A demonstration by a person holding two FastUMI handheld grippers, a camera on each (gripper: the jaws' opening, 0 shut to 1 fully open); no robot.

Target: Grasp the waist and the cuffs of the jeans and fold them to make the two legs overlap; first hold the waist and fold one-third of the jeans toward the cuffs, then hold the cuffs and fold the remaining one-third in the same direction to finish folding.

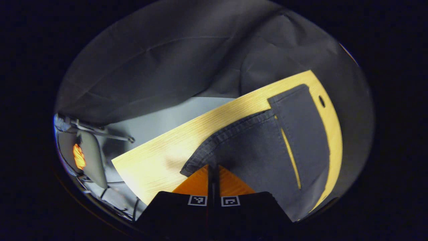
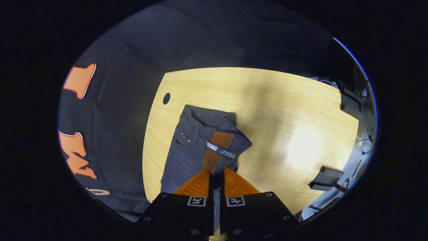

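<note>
Right tongs pinched on jeans waistband by leather patch; wooden table beneath

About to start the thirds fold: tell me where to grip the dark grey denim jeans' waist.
Grip the dark grey denim jeans at the waistband edge beside the brown leather patch, coming from the waist end. There the band is thick and slightly lifted off the light wooden table.

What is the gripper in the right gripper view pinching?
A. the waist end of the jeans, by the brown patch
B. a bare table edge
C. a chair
A: the right gripper has its fingers closed on the jeans just below the brown patch on the waistband.
</note>
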